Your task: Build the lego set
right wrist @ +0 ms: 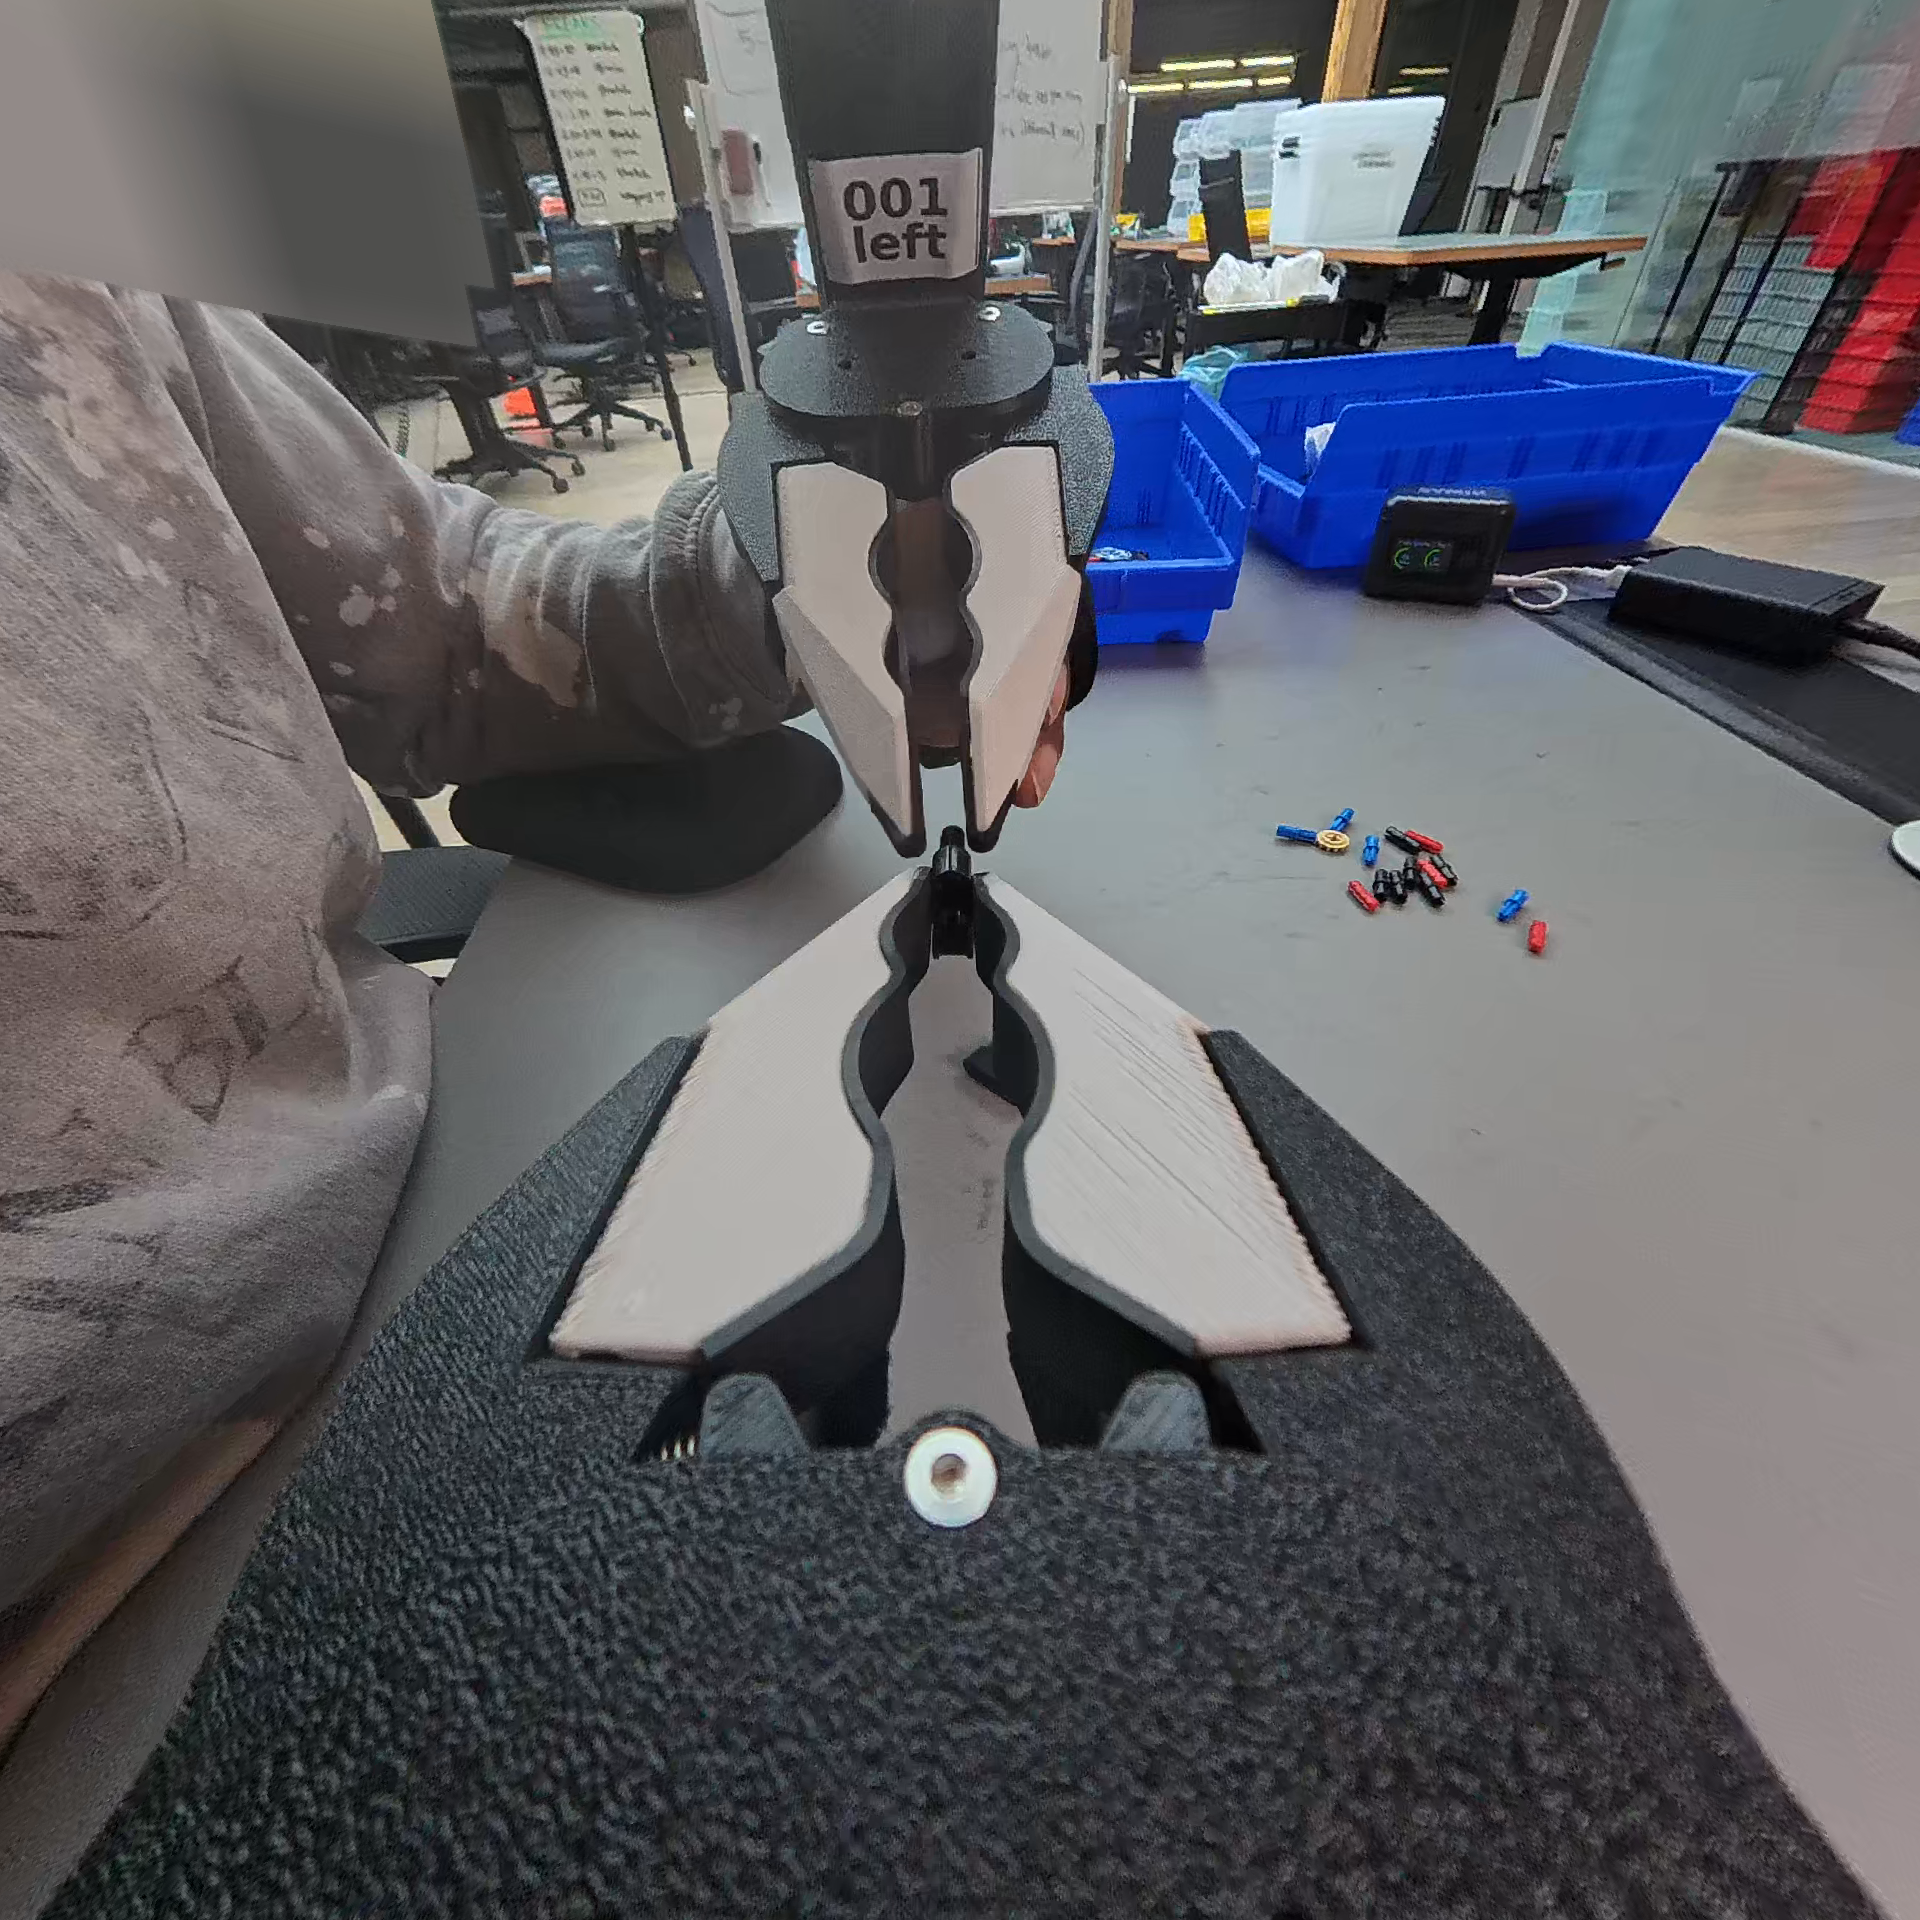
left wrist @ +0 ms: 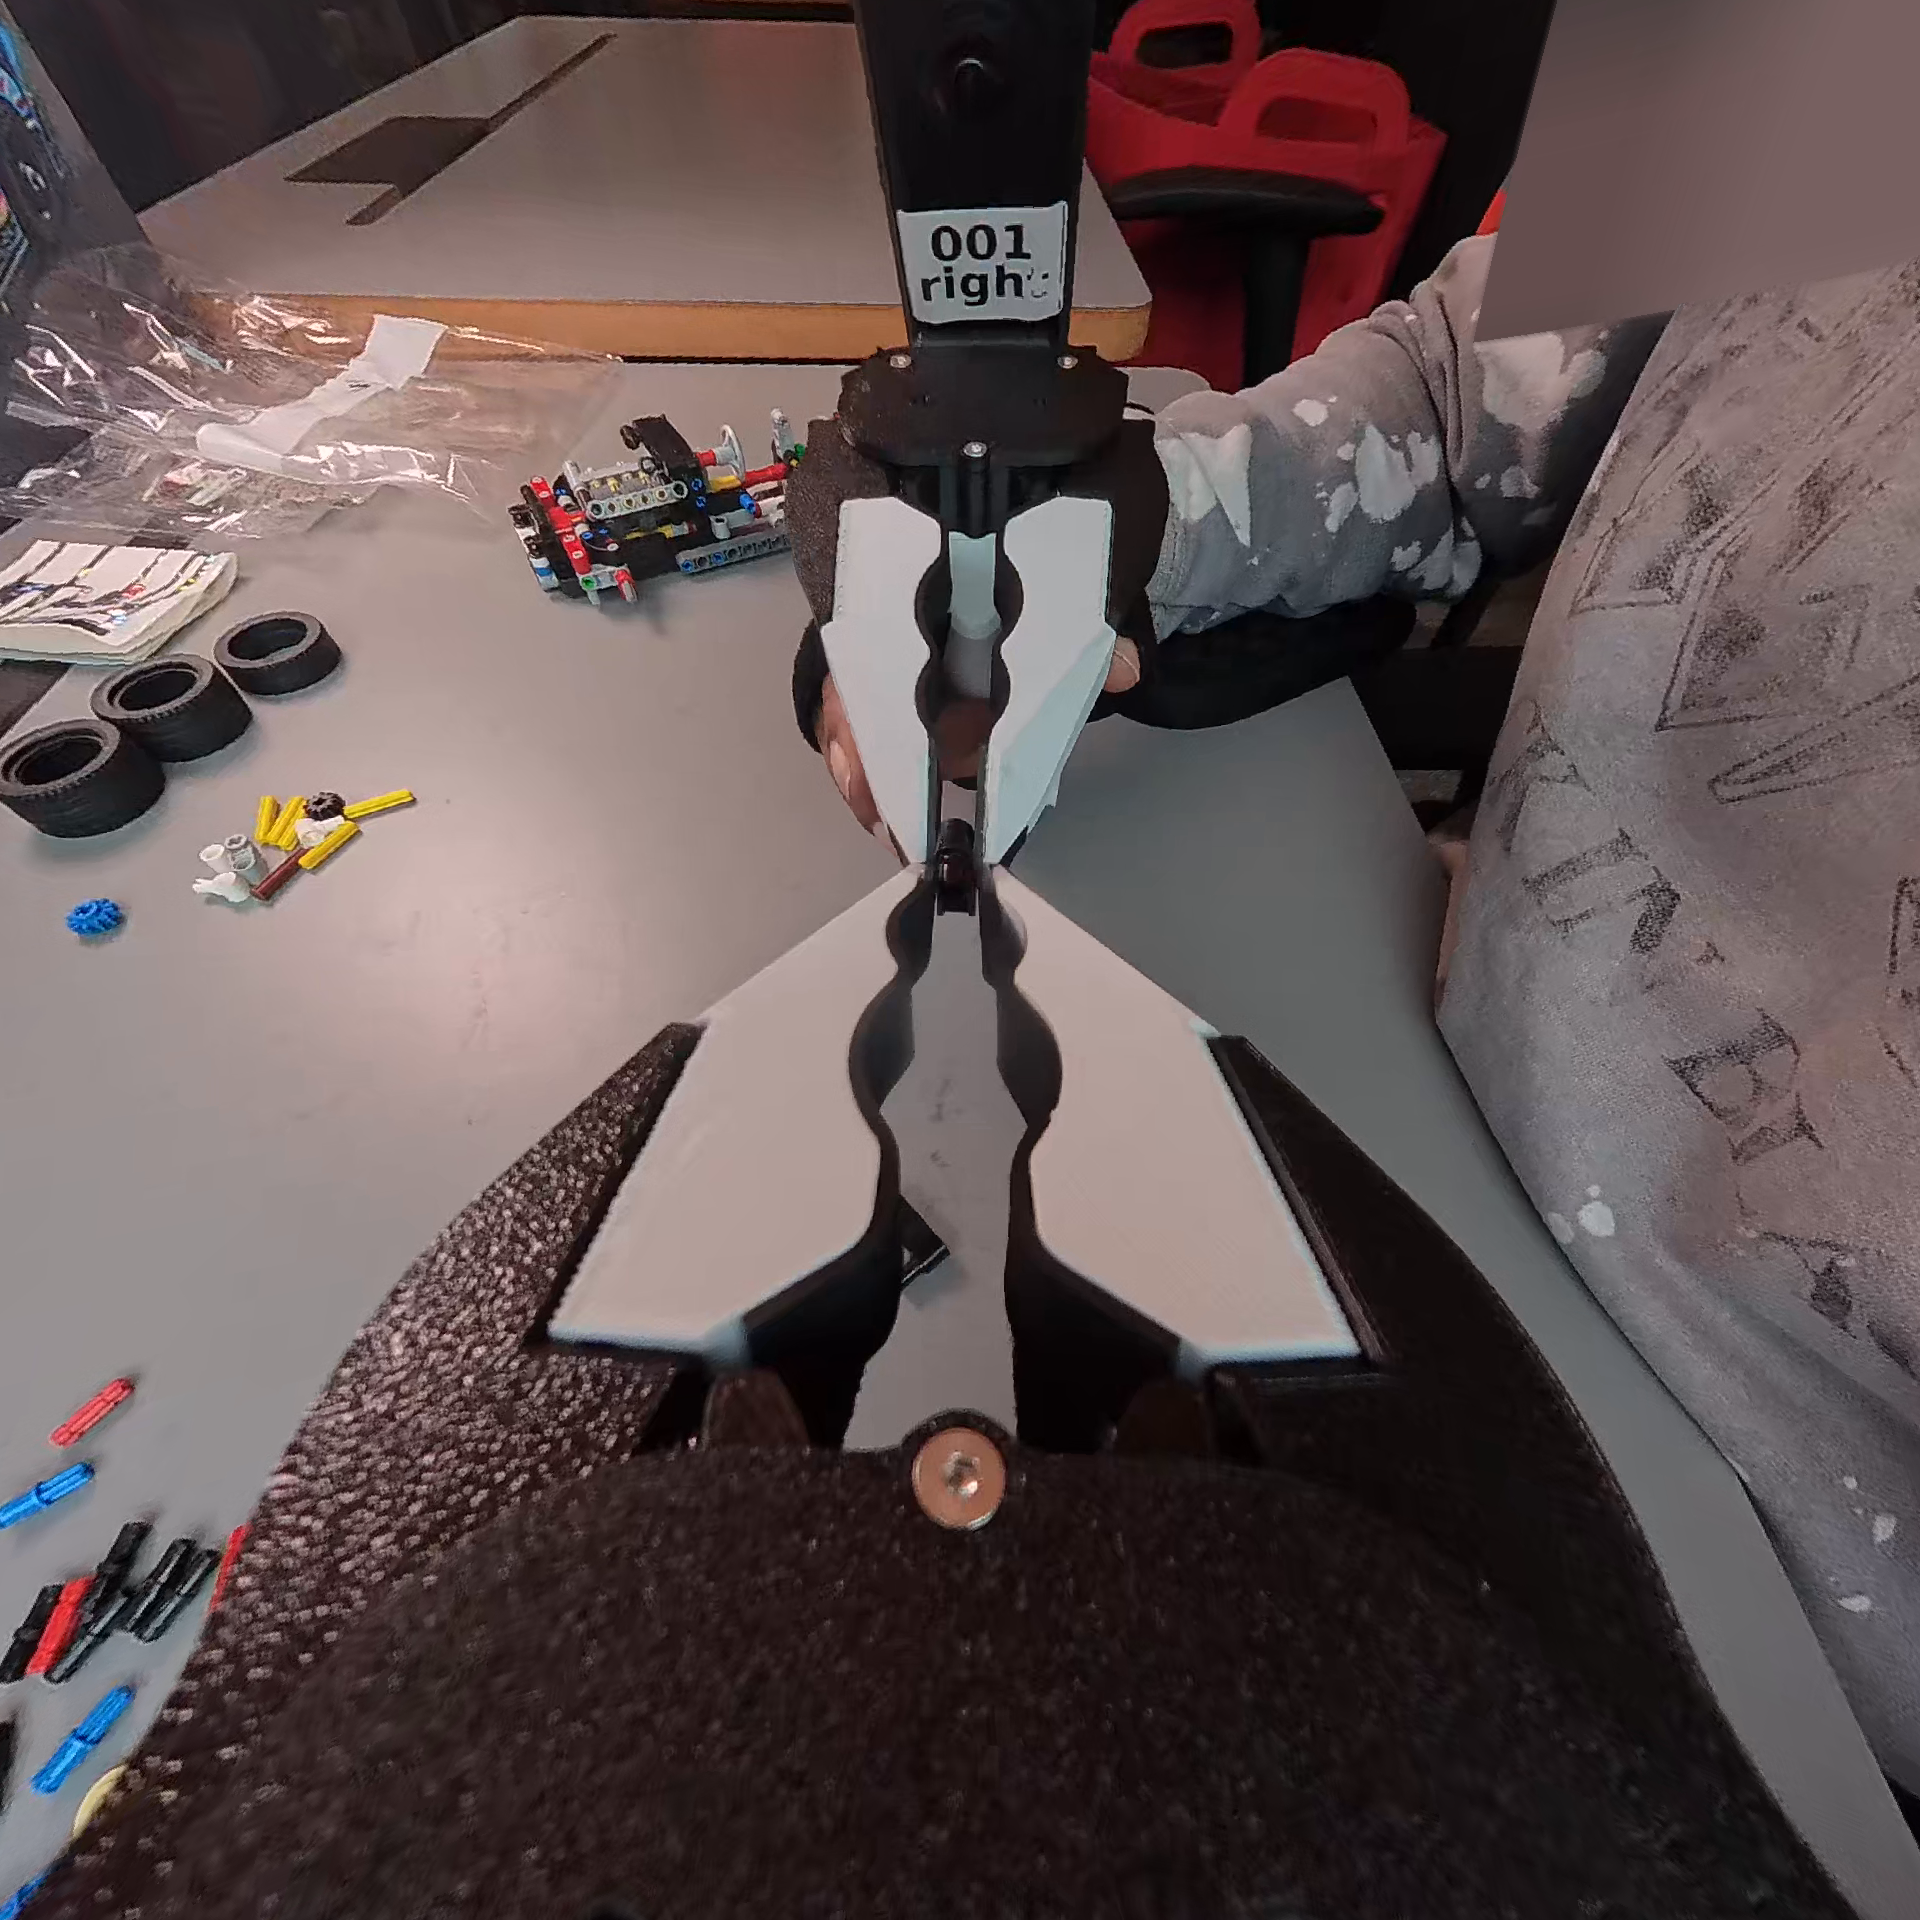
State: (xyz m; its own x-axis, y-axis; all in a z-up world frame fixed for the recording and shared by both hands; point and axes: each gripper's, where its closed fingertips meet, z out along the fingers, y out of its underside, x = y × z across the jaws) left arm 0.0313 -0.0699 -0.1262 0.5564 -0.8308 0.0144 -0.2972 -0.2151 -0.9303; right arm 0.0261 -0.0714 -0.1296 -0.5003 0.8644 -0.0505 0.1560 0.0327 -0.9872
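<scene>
Three black tyres (left wrist: 171,707) are seen on the table, and one blue gear (left wrist: 96,916). Two blue bins (right wrist: 1475,447) are counted. Two grippers, left gripper (left wrist: 954,894) and right gripper (right wrist: 948,899), are shown.

A grey table (right wrist: 1351,1091) is filling the foreground, with a second wood-edged table (left wrist: 665,312) sitting just behind it and red chairs (left wrist: 1278,135) standing beyond. Blue plastic bins (right wrist: 1475,457) are resting at the far edge of the grey table. Office chairs (right wrist: 592,353), whiteboards (right wrist: 608,114) and long desks (right wrist: 1455,255) are receding into an open workshop, where ceiling strip lights (right wrist: 1216,68) are glowing.
</scene>
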